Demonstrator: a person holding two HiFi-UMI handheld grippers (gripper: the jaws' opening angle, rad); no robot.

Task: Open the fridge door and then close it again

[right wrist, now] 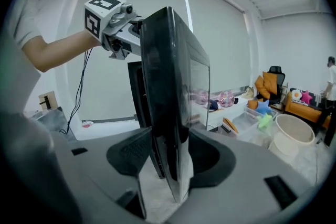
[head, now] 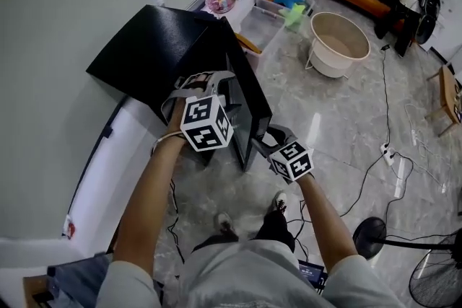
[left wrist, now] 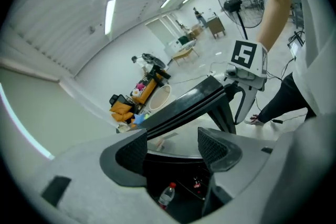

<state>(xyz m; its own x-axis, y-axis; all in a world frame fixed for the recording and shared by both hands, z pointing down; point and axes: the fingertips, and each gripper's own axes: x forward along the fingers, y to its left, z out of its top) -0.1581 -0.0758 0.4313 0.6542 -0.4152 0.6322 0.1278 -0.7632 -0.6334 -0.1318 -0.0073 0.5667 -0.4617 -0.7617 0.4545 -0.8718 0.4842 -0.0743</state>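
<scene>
Fridge door point(right wrist: 168, 86) stands ajar, its edge clamped by the right tool point(right wrist: 169, 155), while the left tool point(left wrist: 173, 147) gapes empty near a red-capped bottle point(left wrist: 166, 195), label unreadable.

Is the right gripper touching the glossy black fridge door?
Touching: in the right gripper view, the right gripper pinches the glossy black fridge door between its fingers.

Steep head view plus 2 close gripper views, fridge door point(head: 249, 101) in all.
</scene>
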